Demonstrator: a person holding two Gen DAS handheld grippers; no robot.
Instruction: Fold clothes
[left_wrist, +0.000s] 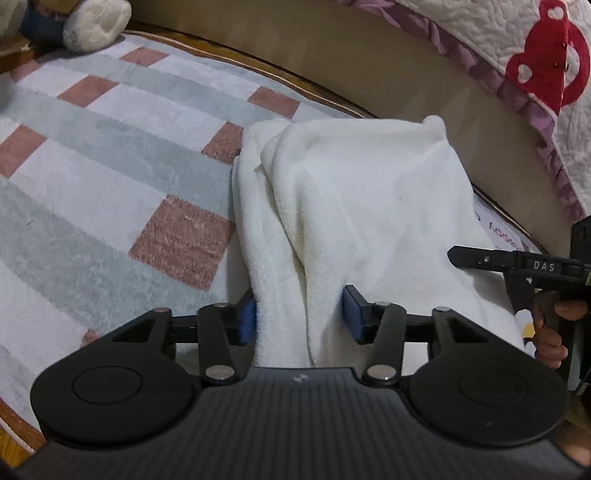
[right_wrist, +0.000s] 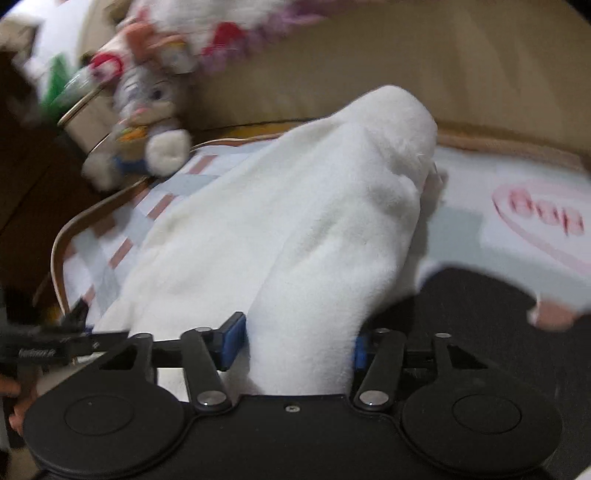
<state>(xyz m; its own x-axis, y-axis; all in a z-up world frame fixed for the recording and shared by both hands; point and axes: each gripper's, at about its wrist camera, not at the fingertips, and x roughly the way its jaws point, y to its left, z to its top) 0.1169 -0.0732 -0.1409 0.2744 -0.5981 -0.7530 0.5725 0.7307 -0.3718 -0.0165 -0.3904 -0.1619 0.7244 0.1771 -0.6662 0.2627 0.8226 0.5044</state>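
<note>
While my checked mat (left_wrist: 110, 177) lies flat, the soft white fleece garment (left_wrist: 362, 206) rests on it near its far edge, partly doubled, not yet neat. I see my left tool (left_wrist: 299, 317) and right tool (right_wrist: 295, 343) both clamped on its fluffy folds.

left gripper (left_wrist: 300, 318): jaws clamped on white fleece garment (left_wrist: 354, 206) | right gripper (right_wrist: 297, 341): jaws clamped on it too
</note>
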